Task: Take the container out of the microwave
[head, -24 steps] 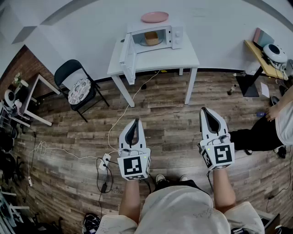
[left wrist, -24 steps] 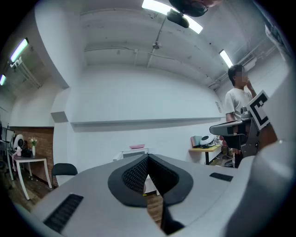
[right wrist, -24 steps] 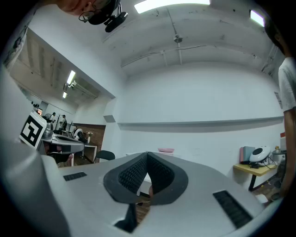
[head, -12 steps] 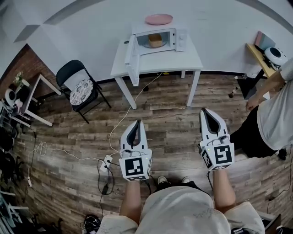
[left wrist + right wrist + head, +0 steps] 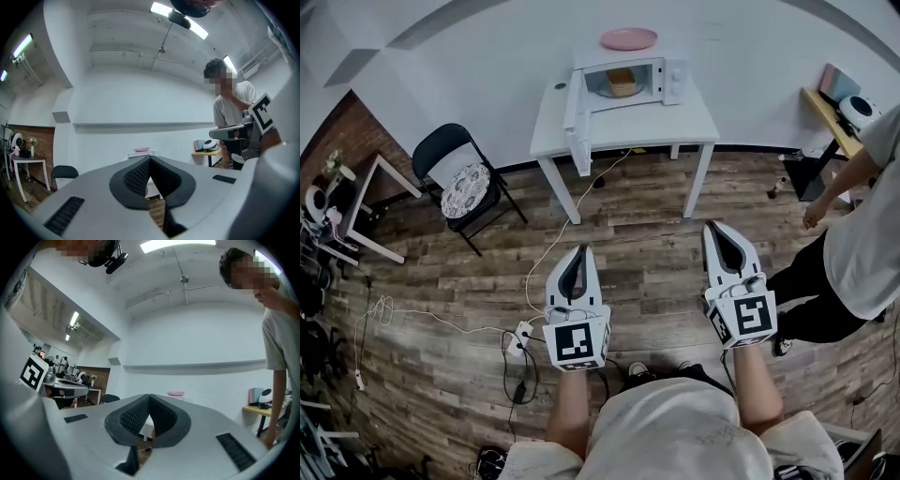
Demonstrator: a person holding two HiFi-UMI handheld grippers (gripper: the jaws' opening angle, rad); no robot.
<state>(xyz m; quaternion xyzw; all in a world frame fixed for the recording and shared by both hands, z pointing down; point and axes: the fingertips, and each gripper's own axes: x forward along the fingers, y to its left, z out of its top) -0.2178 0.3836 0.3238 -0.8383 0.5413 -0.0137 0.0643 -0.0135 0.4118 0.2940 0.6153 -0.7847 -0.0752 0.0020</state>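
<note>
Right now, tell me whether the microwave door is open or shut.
Open: the door stands swung out to the left, and the container shows inside the microwave.

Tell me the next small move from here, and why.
Probably step forward toward the white table. The microwave has its door open with the container inside, but the left tongs and right tongs are shut, empty and far short of it.

Bright ceiling strip lights; strong fisheye edges.
</note>
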